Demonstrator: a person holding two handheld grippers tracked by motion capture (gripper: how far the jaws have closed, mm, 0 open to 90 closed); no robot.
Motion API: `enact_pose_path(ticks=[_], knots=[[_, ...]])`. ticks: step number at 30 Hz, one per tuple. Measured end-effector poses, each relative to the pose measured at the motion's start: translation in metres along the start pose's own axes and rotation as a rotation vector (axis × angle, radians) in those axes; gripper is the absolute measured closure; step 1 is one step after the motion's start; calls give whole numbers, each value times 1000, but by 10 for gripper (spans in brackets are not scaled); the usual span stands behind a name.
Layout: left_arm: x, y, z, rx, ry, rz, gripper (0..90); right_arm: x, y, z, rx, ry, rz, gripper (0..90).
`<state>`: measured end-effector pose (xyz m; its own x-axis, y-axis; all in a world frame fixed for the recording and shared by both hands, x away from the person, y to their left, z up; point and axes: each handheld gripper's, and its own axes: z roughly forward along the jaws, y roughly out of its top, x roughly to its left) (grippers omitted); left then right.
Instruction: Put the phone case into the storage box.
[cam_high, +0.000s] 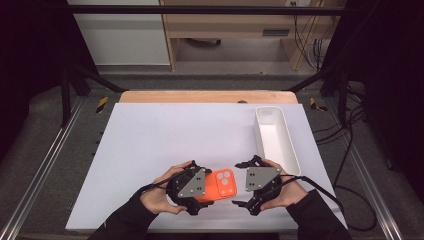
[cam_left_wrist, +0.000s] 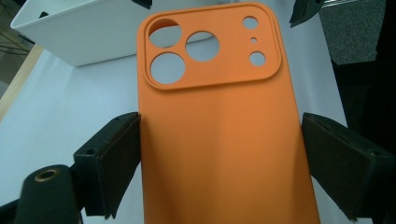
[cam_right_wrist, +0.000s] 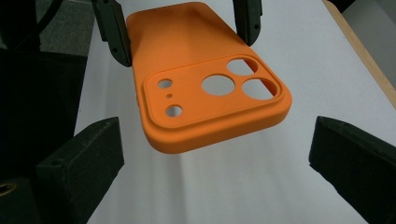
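Orange soft-plastic phone case (cam_left_wrist: 219, 121) is held above the white bench (cam_high: 150, 145), clamped by its long edges in the left gripper (cam_left_wrist: 219, 154). Right gripper (cam_right_wrist: 215, 163) hangs wide open w/ the camera end between its jaws, untouched. Probably light, bendy, a bit grippy; take by edges, not the cutout end. High view adds the white oblong plastic bin (cam_high: 292, 150) to the right; gripper views show cutouts close up.

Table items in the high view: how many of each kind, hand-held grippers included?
Orange phone case: 1
White tray: 1
Hand-held grippers: 2, left hand-held gripper and right hand-held gripper
Total: 4
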<state>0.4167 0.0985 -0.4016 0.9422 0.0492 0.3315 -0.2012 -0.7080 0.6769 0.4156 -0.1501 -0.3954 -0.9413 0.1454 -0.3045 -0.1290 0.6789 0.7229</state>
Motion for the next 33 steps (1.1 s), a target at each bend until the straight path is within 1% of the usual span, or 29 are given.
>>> enact_pose_path(ticks=[6, 12, 17, 21, 26, 28, 31, 33], knots=[[-1, 3, 2, -5, -11, 11, 137, 0, 0, 0, -18, 29, 4, 36], [-2, 7, 3, -16, -19, 21, 137, 0, -1, 2, -21, 41, -8, 39], [-4, 9, 5, -24, -29, 28, 137, 1, -1, 3, -39, 70, -10, 42], [-4, 11, 6, -34, -34, 30, 137, 2, -1, 4, -42, 83, -21, 43], [-5, 12, 6, -40, -35, 36, 137, 3, -2, 6, -50, 93, -29, 49], [-6, 12, 6, -45, -40, 31, 137, 3, -2, 7, -53, 95, -31, 52], [-6, 13, 6, -43, -45, 36, 137, 3, -2, 8, -67, 99, -36, 57], [-6, 13, 7, -45, -47, 34, 137, 2, -3, 8, -76, 94, -40, 61]])
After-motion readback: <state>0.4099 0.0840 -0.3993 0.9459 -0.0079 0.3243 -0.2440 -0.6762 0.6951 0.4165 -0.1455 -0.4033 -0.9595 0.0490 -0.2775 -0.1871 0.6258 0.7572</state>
